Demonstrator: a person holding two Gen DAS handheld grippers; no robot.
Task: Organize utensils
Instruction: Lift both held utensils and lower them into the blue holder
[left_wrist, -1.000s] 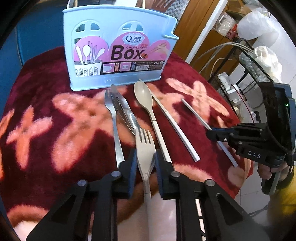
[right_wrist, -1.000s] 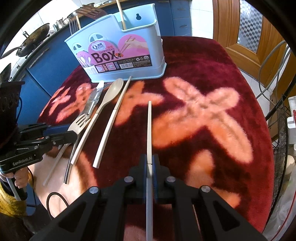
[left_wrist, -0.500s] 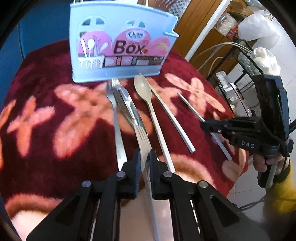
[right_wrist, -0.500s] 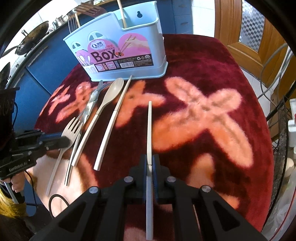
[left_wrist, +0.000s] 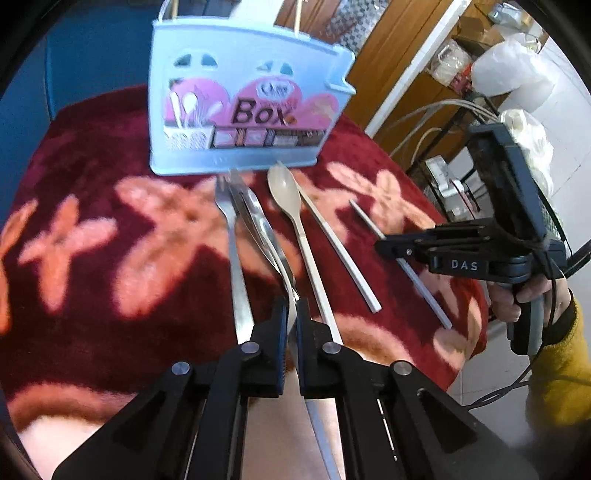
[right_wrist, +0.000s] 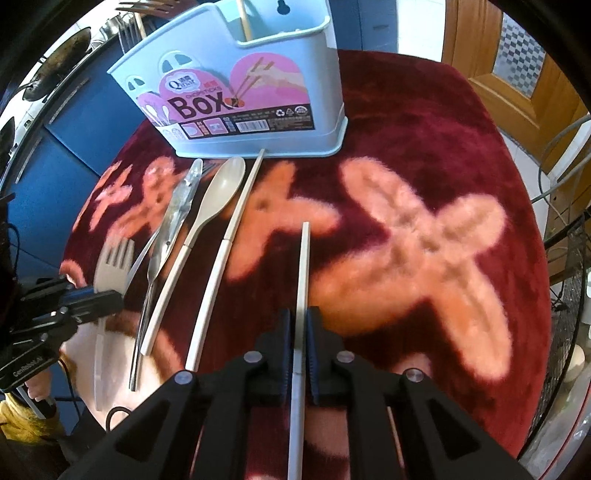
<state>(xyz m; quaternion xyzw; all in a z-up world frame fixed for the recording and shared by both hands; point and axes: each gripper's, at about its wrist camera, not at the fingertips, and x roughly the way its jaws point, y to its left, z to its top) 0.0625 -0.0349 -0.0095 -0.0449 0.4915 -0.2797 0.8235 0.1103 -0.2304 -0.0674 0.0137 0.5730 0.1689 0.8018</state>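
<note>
Left gripper (left_wrist: 290, 314) clamped on the handle of the beige fork (right_wrist: 112, 258) — jaws nearly together, fork seen edge-on in the left wrist view, tines toward the far side. Right gripper (right_wrist: 302, 325) clamped on a beige chopstick (right_wrist: 303, 273), jaws nearly together, stick pointing away toward the holder. Both utensils appear lifted off the red floral cloth (right_wrist: 424, 155), though how far cannot be told.

Blue utensil box (right_wrist: 258, 70) stands upright at the far edge of the cloth; a wooden stick rises from its right-hand compartment. Lying on the cloth just near of the box, left to right — metal fork (left_wrist: 236, 266), metal tongs (right_wrist: 177, 206), beige spoon (right_wrist: 207, 206), second beige chopstick (right_wrist: 225, 243). Spoon bowl and chopstick tip lie close to the box base.
</note>
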